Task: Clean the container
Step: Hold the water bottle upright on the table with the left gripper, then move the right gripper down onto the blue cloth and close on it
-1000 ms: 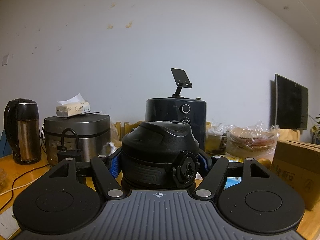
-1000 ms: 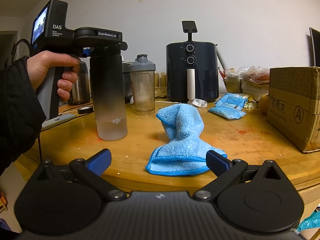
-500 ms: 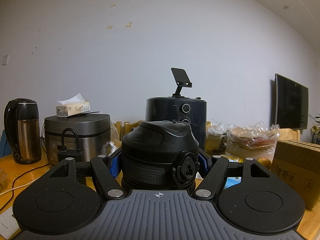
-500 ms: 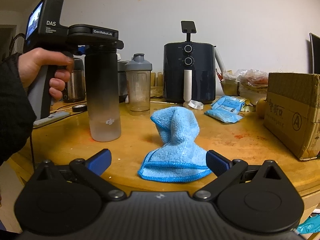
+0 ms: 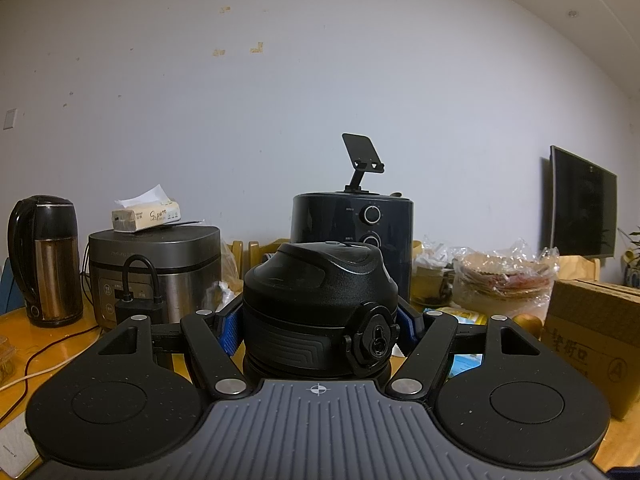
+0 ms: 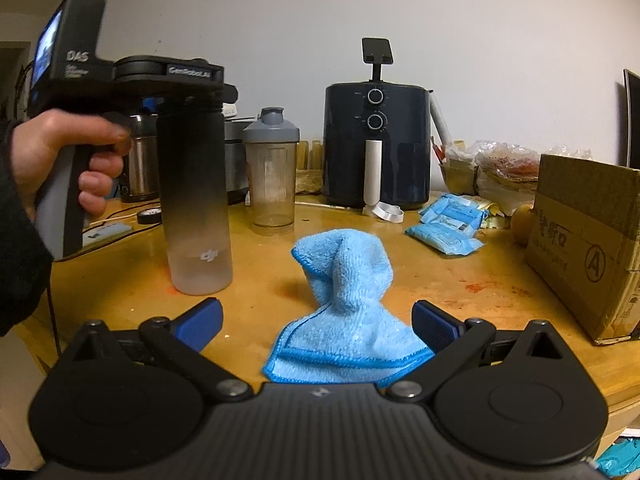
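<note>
Upright black-to-clear bottle (image 6: 195,200), black lid (image 5: 320,288)

Bottle (image 5: 320,304): left wrist view shows only the black lid, body hidden below the left tool (image 5: 320,328) housing; blue pads (image 5: 230,330) mostly covered by lid, so contact pts not visible; in right wrist view the lid is hidden under that tool's body. Blue cloth (image 6: 344,320): near edge cut off by right tool (image 6: 316,322) housing. Cardboard box (image 6: 588,248): right side runs out of frame. TV (image 6: 632,120): only a sliver at the edge. Rice cooker (image 6: 236,160) and kettle (image 6: 140,160): mostly hidden behind bottle and hand (image 6: 68,160). Air fryer (image 5: 352,236): lower front blocked by lid. Dial markings and tissue pack (image 5: 146,216) print too small to read. Teal item (image 6: 618,456) bottom right: cut off, can't ID.
</note>
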The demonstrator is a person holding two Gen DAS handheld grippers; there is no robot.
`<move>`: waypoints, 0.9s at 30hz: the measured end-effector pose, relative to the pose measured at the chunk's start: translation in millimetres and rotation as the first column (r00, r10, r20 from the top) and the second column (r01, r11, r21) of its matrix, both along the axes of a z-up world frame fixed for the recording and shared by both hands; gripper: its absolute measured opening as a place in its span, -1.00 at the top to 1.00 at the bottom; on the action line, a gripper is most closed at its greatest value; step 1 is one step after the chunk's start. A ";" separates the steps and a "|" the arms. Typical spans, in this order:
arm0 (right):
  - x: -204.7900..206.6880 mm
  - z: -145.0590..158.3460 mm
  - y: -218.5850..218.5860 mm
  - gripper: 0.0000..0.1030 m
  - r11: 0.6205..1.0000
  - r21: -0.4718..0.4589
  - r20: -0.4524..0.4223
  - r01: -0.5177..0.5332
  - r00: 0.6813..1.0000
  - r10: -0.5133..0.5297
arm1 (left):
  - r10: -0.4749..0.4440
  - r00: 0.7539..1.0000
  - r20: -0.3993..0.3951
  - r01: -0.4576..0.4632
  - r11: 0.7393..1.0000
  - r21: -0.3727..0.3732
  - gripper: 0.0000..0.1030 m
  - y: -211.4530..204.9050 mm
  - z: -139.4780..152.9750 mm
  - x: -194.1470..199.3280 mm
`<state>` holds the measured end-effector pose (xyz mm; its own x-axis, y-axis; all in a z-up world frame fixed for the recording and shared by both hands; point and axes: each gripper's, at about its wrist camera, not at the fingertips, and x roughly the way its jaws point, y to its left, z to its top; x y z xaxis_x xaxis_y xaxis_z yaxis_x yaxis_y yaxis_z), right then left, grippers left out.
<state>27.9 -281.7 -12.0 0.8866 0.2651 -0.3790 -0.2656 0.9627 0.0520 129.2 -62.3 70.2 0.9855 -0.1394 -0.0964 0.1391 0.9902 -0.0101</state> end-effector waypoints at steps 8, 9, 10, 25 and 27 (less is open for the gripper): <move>11.3 18.8 -1.6 -1.00 1.000 -0.026 -0.071 0.006 0.997 -0.008 | 0.001 1.000 0.000 -0.001 1.000 -0.004 -0.33 -0.2 0.0 0.1; 12.8 21.5 -1.7 -1.00 0.999 -0.031 -0.082 0.007 0.997 -0.009 | 0.001 1.000 0.000 -0.001 1.000 -0.005 -0.33 -0.1 0.0 0.1; 14.2 24.3 -1.9 -1.00 0.999 -0.035 -0.093 0.007 0.996 -0.011 | 0.001 1.000 0.001 -0.001 1.000 -0.005 -0.33 0.0 -0.1 0.1; 44.9 58.0 1.2 -1.00 0.996 -0.095 -0.256 -0.004 0.966 -0.021 | 0.002 1.000 0.003 -0.002 1.000 -0.012 -0.33 0.6 -0.5 1.5; 49.5 60.1 0.8 -1.00 0.995 -0.095 -0.281 -0.013 0.960 -0.015 | 0.002 1.000 0.003 -0.002 1.000 -0.014 -0.33 0.7 -0.6 1.6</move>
<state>77.4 -280.9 48.1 0.7407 0.2151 -0.6365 -0.2525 0.9670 0.0330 130.8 -61.5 69.6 0.9861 -0.1384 -0.0916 0.1369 0.9903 -0.0231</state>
